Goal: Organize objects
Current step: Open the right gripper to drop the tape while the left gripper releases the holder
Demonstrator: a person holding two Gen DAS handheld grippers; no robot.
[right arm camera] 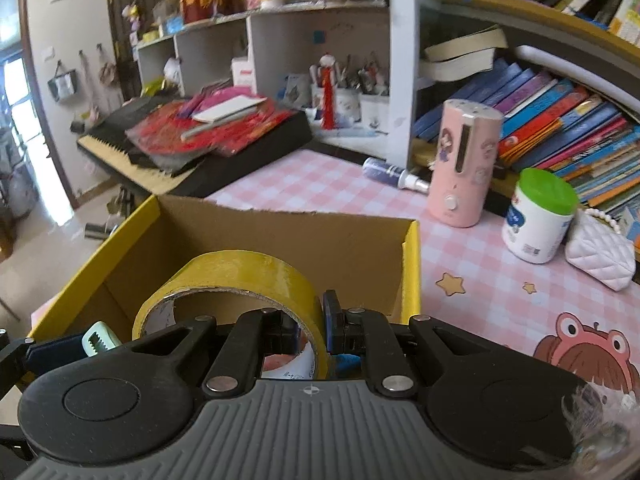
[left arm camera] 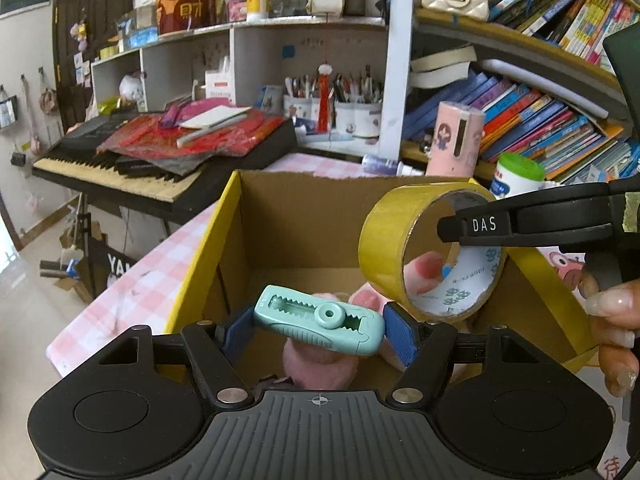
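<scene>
My left gripper point(left arm camera: 318, 330) is shut on a mint-green correction tape dispenser point(left arm camera: 320, 322), held crosswise between the blue pads above an open cardboard box point(left arm camera: 288, 216) with yellow outer sides. My right gripper point(right arm camera: 310, 332) is shut on the wall of a yellow packing tape roll point(right arm camera: 236, 272), one finger inside the ring and one outside. In the left wrist view the tape roll point(left arm camera: 390, 240) hangs over the box's right side, the right gripper point(left arm camera: 452, 226) reaching in from the right. A pink plush toy point(left arm camera: 320, 364) lies on the box floor. The dispenser point(right arm camera: 100, 344) shows at lower left in the right wrist view.
The box stands on a pink checked tablecloth point(right arm camera: 472, 264). On it to the right are a pink cylindrical device point(right arm camera: 464, 164), a green-lidded white canister point(right arm camera: 538, 216), a white quilted purse point(right arm camera: 600, 254) and a spray bottle point(right arm camera: 394, 174). Bookshelves point(left arm camera: 532, 120) rise behind; a cluttered keyboard point(left arm camera: 132, 168) stands left.
</scene>
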